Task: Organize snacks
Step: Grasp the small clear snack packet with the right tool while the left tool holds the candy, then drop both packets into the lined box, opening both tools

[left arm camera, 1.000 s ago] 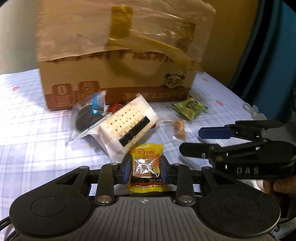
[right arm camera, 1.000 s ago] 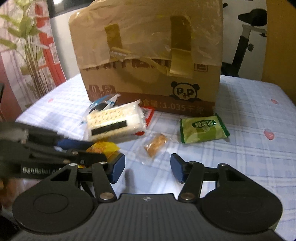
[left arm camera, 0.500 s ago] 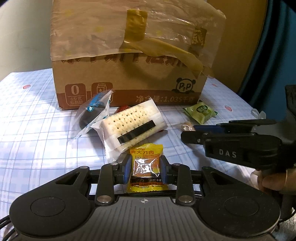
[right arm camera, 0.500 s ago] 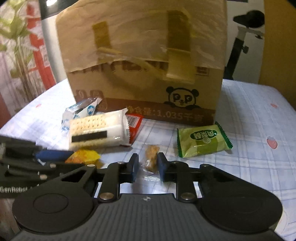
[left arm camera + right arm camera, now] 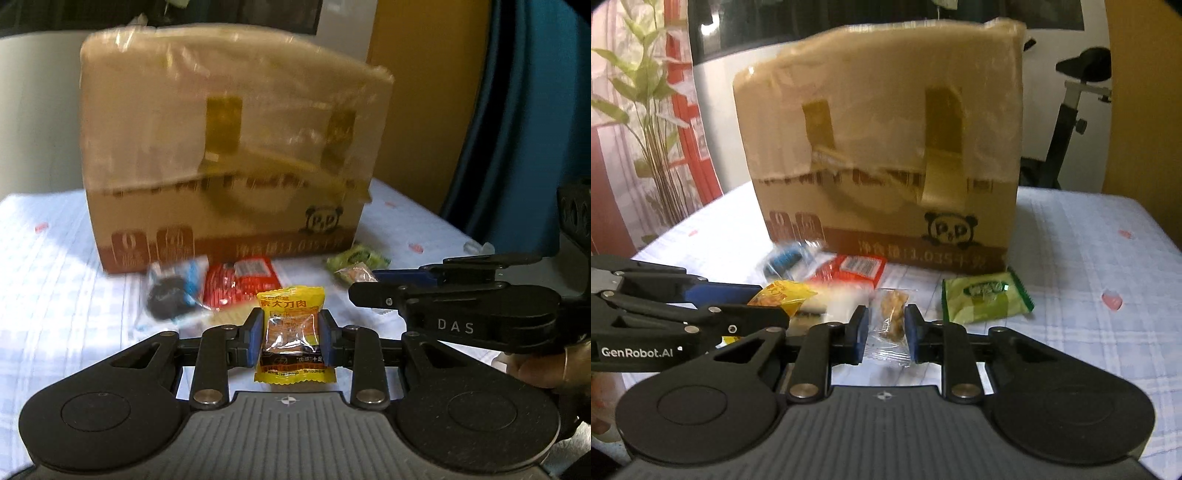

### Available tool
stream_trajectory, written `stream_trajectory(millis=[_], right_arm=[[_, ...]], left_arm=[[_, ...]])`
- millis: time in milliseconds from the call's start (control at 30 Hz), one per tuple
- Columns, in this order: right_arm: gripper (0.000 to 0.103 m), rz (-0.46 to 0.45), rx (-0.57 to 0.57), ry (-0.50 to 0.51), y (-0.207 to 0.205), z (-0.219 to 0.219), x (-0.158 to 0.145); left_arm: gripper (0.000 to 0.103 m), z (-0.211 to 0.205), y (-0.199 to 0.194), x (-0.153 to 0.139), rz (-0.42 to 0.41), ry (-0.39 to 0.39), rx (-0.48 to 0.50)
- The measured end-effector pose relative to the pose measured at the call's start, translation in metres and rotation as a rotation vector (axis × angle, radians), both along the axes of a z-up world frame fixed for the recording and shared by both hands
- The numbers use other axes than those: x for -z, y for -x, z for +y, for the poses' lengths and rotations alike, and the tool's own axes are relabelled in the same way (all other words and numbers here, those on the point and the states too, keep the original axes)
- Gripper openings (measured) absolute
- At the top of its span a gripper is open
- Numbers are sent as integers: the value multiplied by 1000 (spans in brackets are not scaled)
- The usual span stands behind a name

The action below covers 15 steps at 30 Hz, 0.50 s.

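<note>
Left gripper (image 5: 291, 341): jaws clamped on the yellow snack packet (image 5: 292, 334), pads pressing both side edges about mid-height. Packet upright, printed top sticking above the pads, crimped bottom hanging below them.

Right gripper (image 5: 886, 330): jaws clenched on the clear-wrapped brown snack (image 5: 892, 319), the brown lump squeezed between the pads, clear wrapper tail trailing below. In the left wrist view this gripper comes in from the right, the same snack (image 5: 354, 275) at its tips, a hand (image 5: 546, 363) on its grip.

In the right wrist view the left gripper comes in from the left, level with the right one, yellow packet at its tips.

On the table (image 5: 1089, 266), past both jaws: red packet (image 5: 240, 280) and dark cookie in a clear-blue wrapper (image 5: 170, 295) side by side to the left, blurred. Green packet (image 5: 986, 299) lies flat to the right of the right jaws, near the box's corner. A pale packet (image 5: 838, 302) sits behind the yellow one, too blurred to identify.

Cardboard box (image 5: 886, 147) with panda logo stands upright behind all the snacks, top half wrapped in clear film and tape.
</note>
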State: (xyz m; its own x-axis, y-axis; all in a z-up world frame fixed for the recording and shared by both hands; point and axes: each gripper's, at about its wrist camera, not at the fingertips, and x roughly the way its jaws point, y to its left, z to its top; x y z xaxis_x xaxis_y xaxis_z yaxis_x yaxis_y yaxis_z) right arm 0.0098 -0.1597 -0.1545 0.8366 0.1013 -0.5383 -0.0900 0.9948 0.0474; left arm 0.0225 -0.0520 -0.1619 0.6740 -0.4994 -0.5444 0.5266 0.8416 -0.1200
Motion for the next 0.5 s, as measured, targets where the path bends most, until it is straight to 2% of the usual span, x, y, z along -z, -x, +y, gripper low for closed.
stream_trajectory(millis=[133,233,433,500], right_arm=[[23,-69,-21,8,2,2,-26],[23,-158,-49,25,-4,3,-61],[23,-335,-82,58,-34,-1,-136],[23,-360,-83,69,-48,-3,-152]], left_arm=[[33,1,-1,-28,-79,18,3],[33,7,-10,-61,-152,51,-6],[33,23,-51,-137,-277,140,-72],[33,24,-67,-155,-291,132,-82]])
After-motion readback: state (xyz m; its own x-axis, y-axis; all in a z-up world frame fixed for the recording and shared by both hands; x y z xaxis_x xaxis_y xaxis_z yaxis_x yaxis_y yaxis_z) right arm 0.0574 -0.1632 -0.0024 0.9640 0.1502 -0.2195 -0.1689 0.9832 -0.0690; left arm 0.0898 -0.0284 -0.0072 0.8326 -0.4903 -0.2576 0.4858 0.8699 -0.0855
